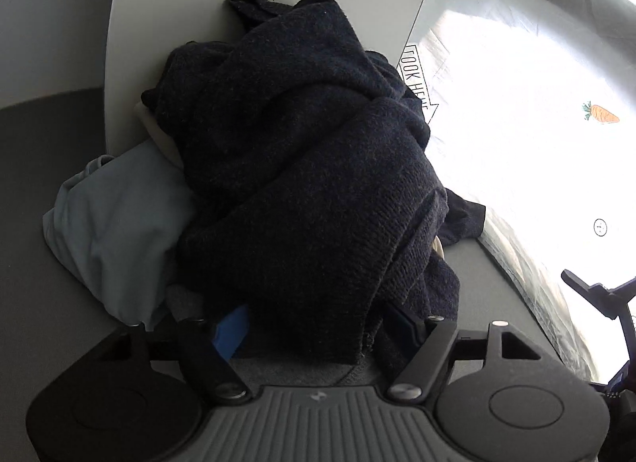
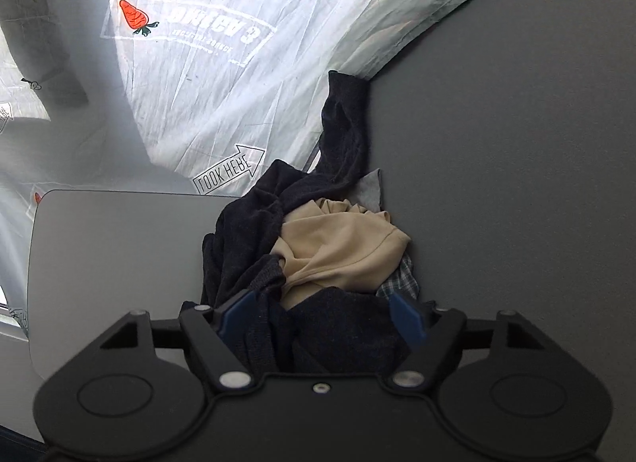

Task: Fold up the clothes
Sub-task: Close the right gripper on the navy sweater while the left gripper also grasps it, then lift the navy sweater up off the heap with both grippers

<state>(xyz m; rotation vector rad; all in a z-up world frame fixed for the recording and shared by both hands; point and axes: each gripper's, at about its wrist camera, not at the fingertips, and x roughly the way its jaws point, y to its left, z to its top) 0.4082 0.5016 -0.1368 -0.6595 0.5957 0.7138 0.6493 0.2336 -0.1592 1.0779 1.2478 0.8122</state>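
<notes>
From the left wrist, the dark knit sweater (image 1: pixel 310 168) lies heaped on the grey bench (image 1: pixel 24 223), slumped over a pale blue garment (image 1: pixel 111 223) and against a white board (image 1: pixel 167 45). It looks thick, soft and fairly heavy for cloth, likely to sag and drag its neighbours, so a hem or ribbed edge would probably give a better hold than the bulk. The left tongs (image 1: pixel 318 323) stand spread with a fold of the knit draped between the fingers; whether they pinch anything I cannot tell, since the cloth hides the tips. A cream scrap (image 1: pixel 155 132) peeks out beneath, its nature unclear. From the right wrist, the same sweater (image 2: pixel 254 231) wraps a tan garment (image 2: pixel 338 247), with a checked fabric (image 2: pixel 401 279) barely showing. The right tongs (image 2: pixel 322 317) are wide apart, straddling the dark knit without closing. Sleeves and neckline are buried; the wrinkled printed sheet (image 2: pixel 222 76) beyond is glare-washed.
</notes>
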